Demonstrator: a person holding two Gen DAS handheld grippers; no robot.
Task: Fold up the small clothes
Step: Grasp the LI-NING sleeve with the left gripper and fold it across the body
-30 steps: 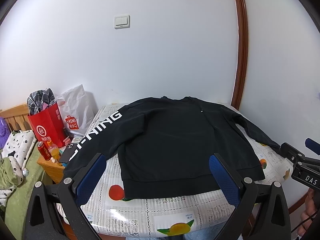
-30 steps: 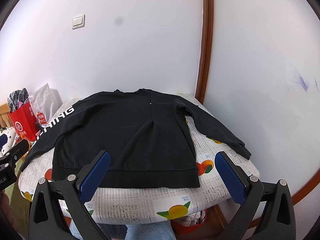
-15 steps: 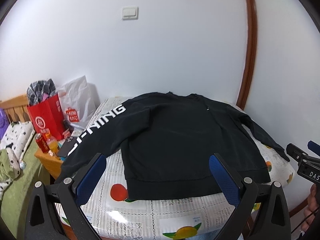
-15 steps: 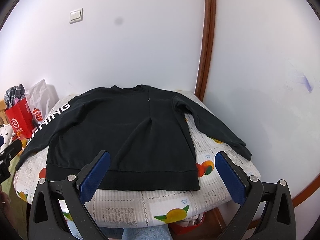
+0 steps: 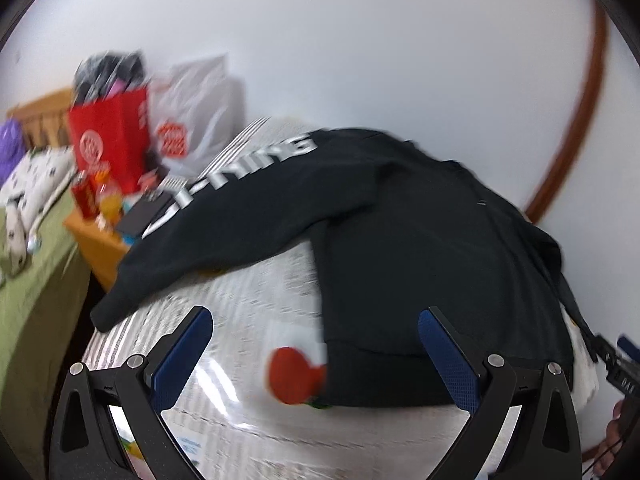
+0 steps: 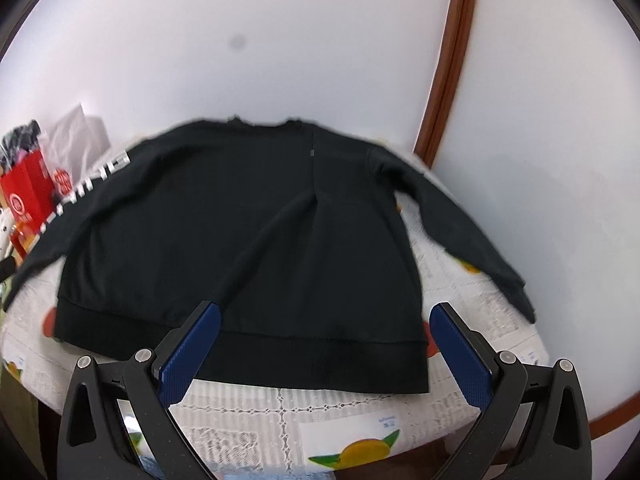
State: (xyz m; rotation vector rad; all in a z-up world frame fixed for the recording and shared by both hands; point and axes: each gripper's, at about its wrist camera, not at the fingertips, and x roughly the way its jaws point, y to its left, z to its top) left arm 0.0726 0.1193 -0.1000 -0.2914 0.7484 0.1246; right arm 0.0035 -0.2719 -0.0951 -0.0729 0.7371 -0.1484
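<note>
A black long-sleeved sweatshirt (image 6: 248, 232) lies flat on the table, hem toward me, both sleeves spread out. White lettering runs down its left sleeve (image 5: 240, 176). My left gripper (image 5: 316, 356) is open above the table's front left, over the hem's left corner. My right gripper (image 6: 324, 348) is open just above the hem's right half. The right sleeve (image 6: 460, 224) reaches toward the table's right edge. Nothing sits between either pair of blue pads.
The table (image 6: 340, 424) wears a white fruit-print cloth and stands against a white wall. A red shopping bag (image 5: 110, 136) and a white plastic bag (image 5: 196, 120) stand at the left, with cans and a phone on a wooden stand (image 5: 100, 236). A bed (image 5: 32, 280) lies far left.
Both grippers have moved forward and down toward the sweatshirt. The left one has swung left toward the lettered sleeve, blurring its view. Both stay open.
</note>
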